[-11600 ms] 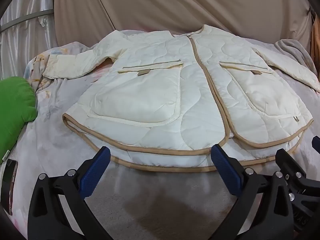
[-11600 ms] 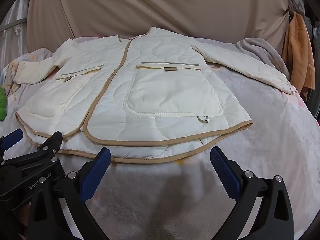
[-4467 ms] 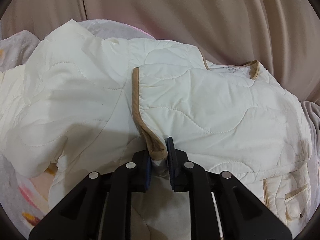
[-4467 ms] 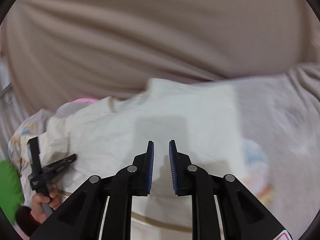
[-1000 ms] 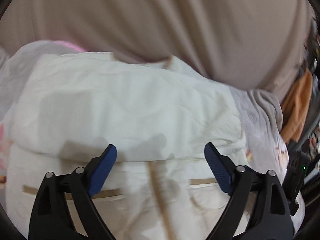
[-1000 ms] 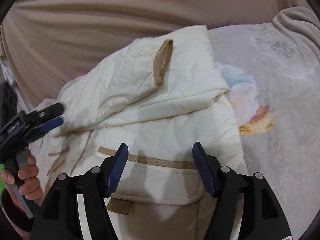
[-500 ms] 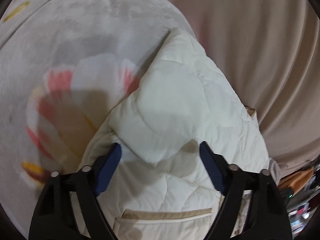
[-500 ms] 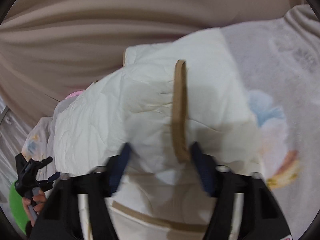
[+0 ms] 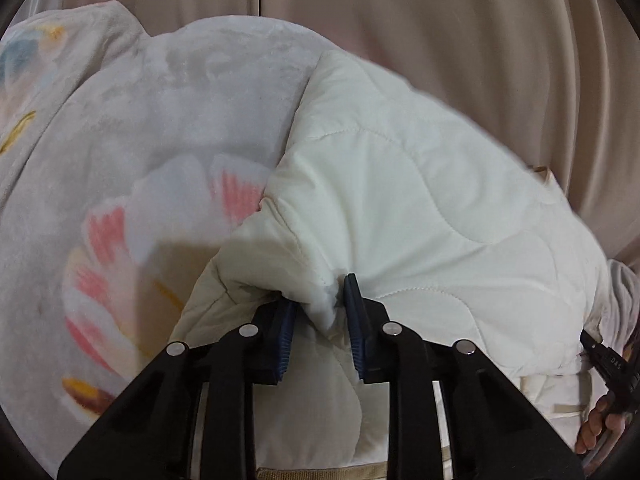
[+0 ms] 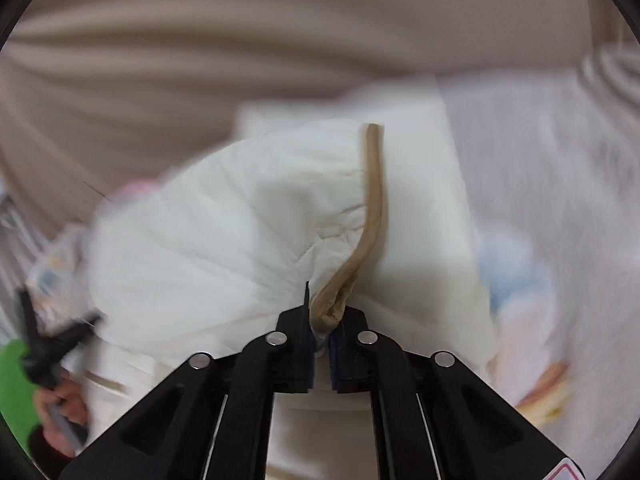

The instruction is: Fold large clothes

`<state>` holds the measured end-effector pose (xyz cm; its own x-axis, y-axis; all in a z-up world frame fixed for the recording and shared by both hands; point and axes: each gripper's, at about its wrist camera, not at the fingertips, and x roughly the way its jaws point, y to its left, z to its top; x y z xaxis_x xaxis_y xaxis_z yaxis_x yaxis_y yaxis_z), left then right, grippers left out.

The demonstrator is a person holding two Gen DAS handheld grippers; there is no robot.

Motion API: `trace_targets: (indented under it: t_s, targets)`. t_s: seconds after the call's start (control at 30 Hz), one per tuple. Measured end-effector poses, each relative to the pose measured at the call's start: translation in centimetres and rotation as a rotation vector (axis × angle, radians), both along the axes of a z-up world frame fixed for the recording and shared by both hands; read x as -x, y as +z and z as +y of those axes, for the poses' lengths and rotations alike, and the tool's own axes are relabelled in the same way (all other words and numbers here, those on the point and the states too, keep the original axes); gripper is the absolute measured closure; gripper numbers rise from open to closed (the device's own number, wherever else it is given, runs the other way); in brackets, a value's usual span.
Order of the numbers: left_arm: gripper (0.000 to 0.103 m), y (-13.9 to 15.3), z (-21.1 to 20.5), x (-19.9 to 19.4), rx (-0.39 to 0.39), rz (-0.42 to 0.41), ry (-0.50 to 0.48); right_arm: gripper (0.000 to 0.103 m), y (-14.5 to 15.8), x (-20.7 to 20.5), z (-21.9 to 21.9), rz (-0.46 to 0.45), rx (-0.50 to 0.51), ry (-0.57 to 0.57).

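Left gripper [image 9: 320, 322]: jaws narrowed onto a bunched fold of the cream quilted jacket [image 9: 420, 200], pads biting fabric at the folded side edge; half a second ago they stood wide apart over that same edge, so the pinch is fresh. Left of it and beyond, bare floral blanket [image 9: 120, 160]; jacket bulk mounds ahead and to its right. Right gripper [image 10: 322, 328]: jaws nearly together, clamped on the tan trim [image 10: 374, 200] where it curls down into the pads; moments back they were open astride it. Jacket rises ahead and to its left, blanket to its right, view smeared by motion. Beige curtain [image 10: 280, 40] behind. Both ends of the folded upper portion now held: judged ready for the next fold, drawing this half toward the hem. Risk: padded layers slipping out unevenly.
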<state>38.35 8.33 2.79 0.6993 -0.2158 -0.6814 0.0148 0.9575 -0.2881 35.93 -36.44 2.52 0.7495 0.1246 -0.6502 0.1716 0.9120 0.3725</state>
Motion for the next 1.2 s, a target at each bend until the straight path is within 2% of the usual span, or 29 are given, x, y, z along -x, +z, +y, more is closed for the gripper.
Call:
trace_targets:
  t_s: [0.07, 0.23, 0.3, 0.37, 0.43, 0.53, 0.6, 0.7, 0.8, 0.93, 1.03, 1.07, 1.13, 1.2]
  targets:
    - [0.079, -0.3, 0.0, 0.6, -0.021, -0.028, 0.006, 0.099, -0.2, 0.4, -0.2, -0.022, -0.031, -0.008]
    - [0.077, -0.7, 0.3, 1.2, -0.004, -0.046, 0.017, 0.089, 1.4, 1.8, 0.0, -0.021, 0.029, -0.071]
    - [0.076, -0.8, 0.5, 1.1, 0.007, -0.043, 0.034, 0.08, 2.8, 2.8, 0.2, -0.048, 0.059, -0.138]
    - [0.076, -0.8, 0.5, 1.3, 0.023, -0.041, 0.048, 0.08, 5.0, 3.6, 1.1, -0.11, 0.113, -0.192]
    - [0.076, -0.8, 0.6, 1.4, 0.032, -0.04, 0.06, 0.08, 7.2, 3.6, 2.8, -0.164, 0.127, -0.145]
    - [0.076, -1.1, 0.6, 1.6, 0.033, -0.04, 0.067, 0.08, 9.7, 0.4, 9.1, -0.169, 0.167, 0.056]
    - [0.076, -1.1, 0.7, 1.7, 0.037, -0.04, 0.069, 0.08, 10.1, -2.8, 15.0, -0.153, 0.203, 0.22]
    - [0.076, -1.2, 0.8, 1.9, 0.05, -0.038, 0.07, 0.08, 9.5, -7.1, 22.6, -0.131, 0.244, 0.366]
    - [0.076, -1.3, 0.8, 1.7, 0.054, -0.034, 0.07, 0.08, 8.2, -11.3, 28.4, -0.099, 0.245, 0.428]
    - [0.076, -1.4, 0.8, 1.5, 0.049, -0.03, 0.07, 0.08, 5.7, -15.4, 34.0, -0.061, 0.266, 0.461]
    - [0.076, -1.4, 0.8, 1.4, 0.046, -0.028, 0.07, 0.083, 4.5, -17.0, 34.6, -0.049, 0.286, 0.472]
    - [0.076, -1.4, 0.9, 1.4, 0.052, -0.028, 0.069, 0.092, 4.0, -17.4, 34.5, -0.048, 0.291, 0.466]
    - [0.076, -1.5, 1.0, 1.4, 0.059, -0.028, 0.067, 0.093, 3.1, -17.9, 32.2, -0.037, 0.281, 0.447]
    - [0.075, -1.5, 1.0, 1.4, 0.059, -0.031, 0.063, 0.1, 2.8, -17.8, 28.7, -0.038, 0.269, 0.4]
